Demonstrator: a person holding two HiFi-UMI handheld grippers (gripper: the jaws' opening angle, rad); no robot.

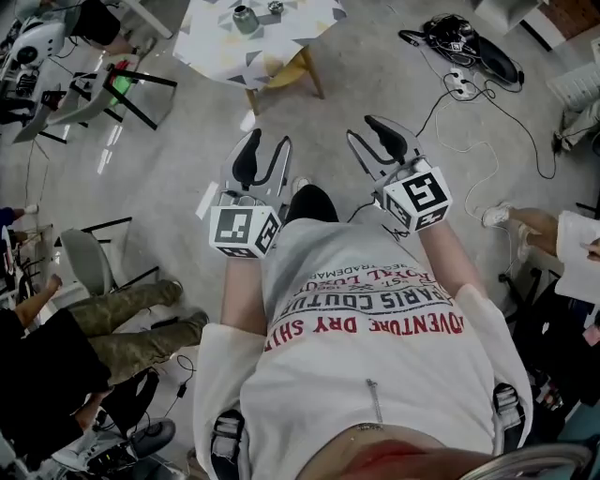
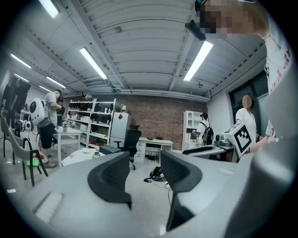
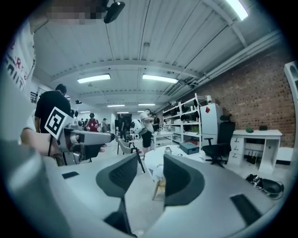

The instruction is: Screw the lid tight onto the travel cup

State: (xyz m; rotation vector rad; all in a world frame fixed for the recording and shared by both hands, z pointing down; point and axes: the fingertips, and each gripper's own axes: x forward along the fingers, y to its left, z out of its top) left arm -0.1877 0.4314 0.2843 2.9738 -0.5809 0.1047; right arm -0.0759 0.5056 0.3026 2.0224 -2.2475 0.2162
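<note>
We are holding two grippers out level in front of our chest, the left gripper and the right gripper, one in each hand. Each is carrying one white cube with black square markers. Both pairs of jaws are standing apart with nothing between them. In the gripper views the black ribbed pads are showing only bare floor in the gap, and the shells around them are looking smooth, grey and curved. One travel cup is standing well ahead of us on the single table, far from both grippers. It is a dark grey cylinder standing upright, its long axis vertical and its top facing the ceiling. One small round dark lid is lying just beside it, not on it. The table top is showing a pale covering printed with grey and yellowish triangles, and it is resting on wooden legs over a glossy grey floor.
</note>
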